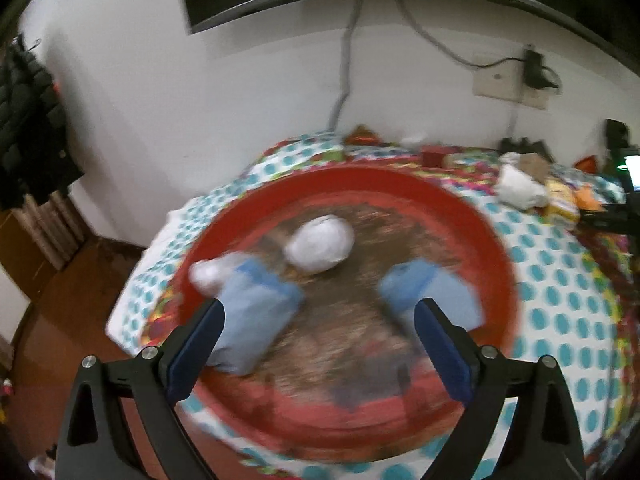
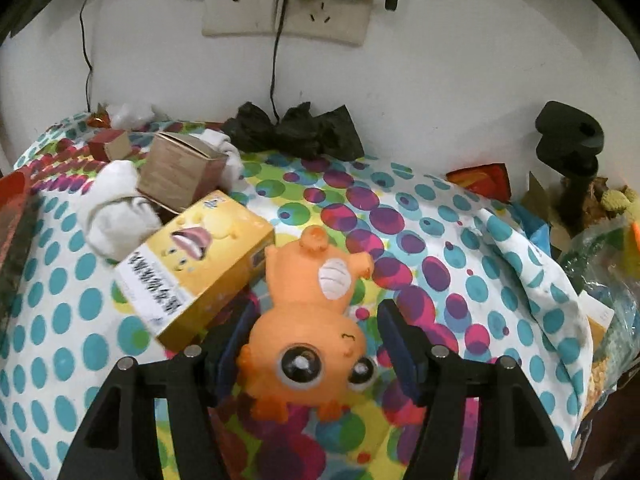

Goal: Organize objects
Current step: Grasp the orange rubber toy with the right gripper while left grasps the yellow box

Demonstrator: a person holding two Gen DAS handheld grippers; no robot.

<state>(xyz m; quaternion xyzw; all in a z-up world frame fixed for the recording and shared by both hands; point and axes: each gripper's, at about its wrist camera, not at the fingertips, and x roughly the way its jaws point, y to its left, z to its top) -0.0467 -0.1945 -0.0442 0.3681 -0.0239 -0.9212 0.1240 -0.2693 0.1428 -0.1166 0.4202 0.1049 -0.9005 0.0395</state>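
Observation:
In the left wrist view, a round red tray [image 1: 492,248] lies on the dotted cloth and holds a white bundle [image 1: 322,245] and blurred light-blue packs [image 1: 256,304]. My left gripper [image 1: 320,340] is open above the tray with nothing between its fingers. In the right wrist view, an orange toy animal [image 2: 308,320] lies upside down on the cloth, its head between the fingers of my right gripper [image 2: 316,340], which is open around it. A yellow box [image 2: 200,264] lies just left of the toy, touching it.
A brown carton [image 2: 180,172], white socks [image 2: 116,208] and a black bag [image 2: 296,128] lie behind the yellow box near the wall. A black stand [image 2: 568,136] and a clutter of bags are at the right. The wall socket [image 2: 284,8] has cables hanging down.

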